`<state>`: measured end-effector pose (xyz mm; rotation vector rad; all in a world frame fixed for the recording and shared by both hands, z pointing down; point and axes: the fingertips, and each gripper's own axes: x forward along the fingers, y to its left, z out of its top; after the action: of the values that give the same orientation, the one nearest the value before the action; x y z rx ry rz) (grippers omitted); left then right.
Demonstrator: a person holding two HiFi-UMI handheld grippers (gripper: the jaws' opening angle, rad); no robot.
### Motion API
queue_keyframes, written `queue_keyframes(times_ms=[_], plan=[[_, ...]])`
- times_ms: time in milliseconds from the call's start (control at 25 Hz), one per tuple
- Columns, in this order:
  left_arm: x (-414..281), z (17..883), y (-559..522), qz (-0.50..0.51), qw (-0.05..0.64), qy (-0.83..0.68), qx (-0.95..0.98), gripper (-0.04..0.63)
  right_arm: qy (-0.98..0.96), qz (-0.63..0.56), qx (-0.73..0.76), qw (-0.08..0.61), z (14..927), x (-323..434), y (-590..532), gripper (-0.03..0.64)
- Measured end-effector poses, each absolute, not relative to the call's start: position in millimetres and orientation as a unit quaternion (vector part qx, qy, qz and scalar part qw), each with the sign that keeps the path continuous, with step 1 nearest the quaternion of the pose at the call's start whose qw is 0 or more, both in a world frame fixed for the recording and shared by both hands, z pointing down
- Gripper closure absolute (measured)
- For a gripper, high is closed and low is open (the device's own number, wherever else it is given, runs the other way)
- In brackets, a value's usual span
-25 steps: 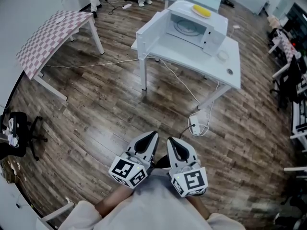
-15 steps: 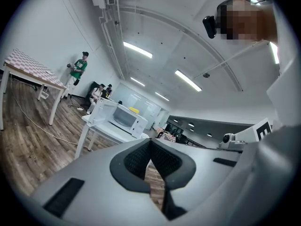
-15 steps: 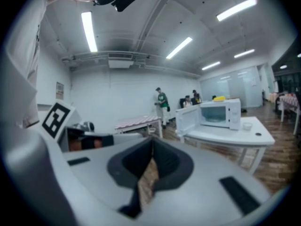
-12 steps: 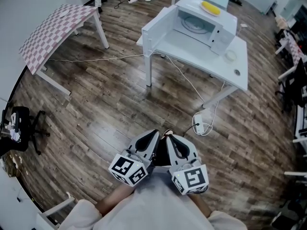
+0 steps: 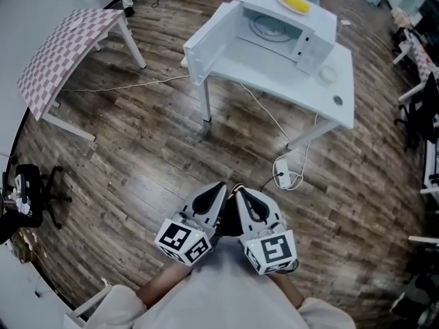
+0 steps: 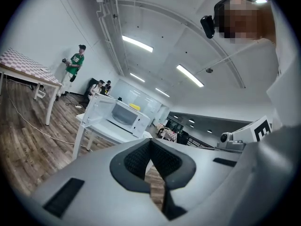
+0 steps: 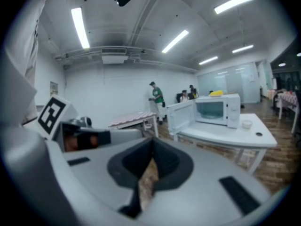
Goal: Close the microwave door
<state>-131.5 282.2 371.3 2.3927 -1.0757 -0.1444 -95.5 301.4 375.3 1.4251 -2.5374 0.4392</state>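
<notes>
- At the far left, a black office chair [image 5: 31, 190] stands on the wood floor [image 5: 137, 149], well away from you.
- Further up on the left is a checkered table [image 5: 65, 43]. A thin white cable [image 5: 123, 86] runs along the floor from beneath it toward the white surface [image 5: 274, 74].
- Your left gripper [image 5: 218, 190] is held low, close to your body. In the left gripper view [image 6: 150, 144] its jaws meet at the tips with nothing between them.
- Your right gripper [image 5: 241, 193] sits just beside it, also pointing at the surface. In the right gripper view [image 7: 153, 145] its jaws are likewise pressed together and hold nothing.
- The floor lies between your grippers and the surface. A power strip [image 5: 282, 178] with a looped cord lies on it near the surface's front leg.
- The microwave door [image 5: 209, 36] stands wide open, swung out to the left over the surface's left corner.
- The microwave [image 5: 312, 45] sits toward the back of the surface, well away from both grippers, with its cavity exposed. A yellow thing [image 5: 293, 3] lies on top of it.
- To the right of the microwave, a small white bowl [image 5: 328, 75] and a small round thing [image 5: 337, 101] rest on the surface.
- Dark chairs [image 5: 418, 108] crowd the right edge.
</notes>
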Motion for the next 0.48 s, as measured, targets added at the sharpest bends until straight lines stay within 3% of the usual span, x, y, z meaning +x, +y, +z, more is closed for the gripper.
queue_keyframes(times_ms=[480], plan=[[-99.5, 384.1, 194.5, -0.040, 0.273, -0.388, 0.879, 0.577, -0.861, 0.175, 0.464, 0.111, 390.4, -67.8, 210.6, 0.594]])
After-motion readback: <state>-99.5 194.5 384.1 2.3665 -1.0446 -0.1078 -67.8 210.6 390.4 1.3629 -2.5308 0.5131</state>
